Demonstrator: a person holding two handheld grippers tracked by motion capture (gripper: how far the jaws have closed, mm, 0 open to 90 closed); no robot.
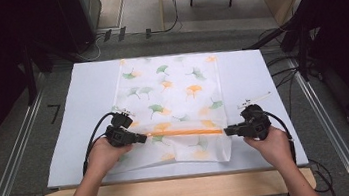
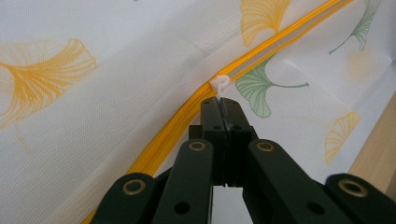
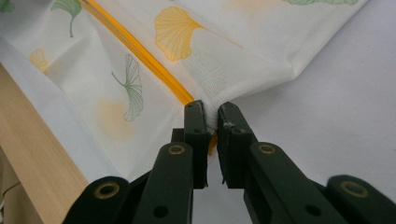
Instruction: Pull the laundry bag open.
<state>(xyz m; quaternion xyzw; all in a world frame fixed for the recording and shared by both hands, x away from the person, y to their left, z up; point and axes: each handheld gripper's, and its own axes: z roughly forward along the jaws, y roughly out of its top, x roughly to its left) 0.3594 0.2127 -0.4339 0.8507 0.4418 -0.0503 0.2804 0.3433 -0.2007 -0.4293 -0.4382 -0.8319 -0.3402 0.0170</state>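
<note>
Left gripper [image 2: 223, 103] pinches the small white zipper pull [image 2: 219, 84] of the white leaf-printed mesh bag [image 1: 176, 90] lying on the pale table [image 1: 81, 94]. Right gripper [image 3: 212, 114] clamps the bag's edge beside the orange zipper [image 3: 140, 51]. Pull sits at the left end; the full zipper run looks left to travel.

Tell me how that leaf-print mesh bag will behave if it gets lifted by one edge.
The mesh bag is probably floppy: its fabric puckers where the right hand-held gripper pinches its edge. It likely weighs little, being thin and translucent. The orange zipper would probably stiffen that line only slightly.
</note>
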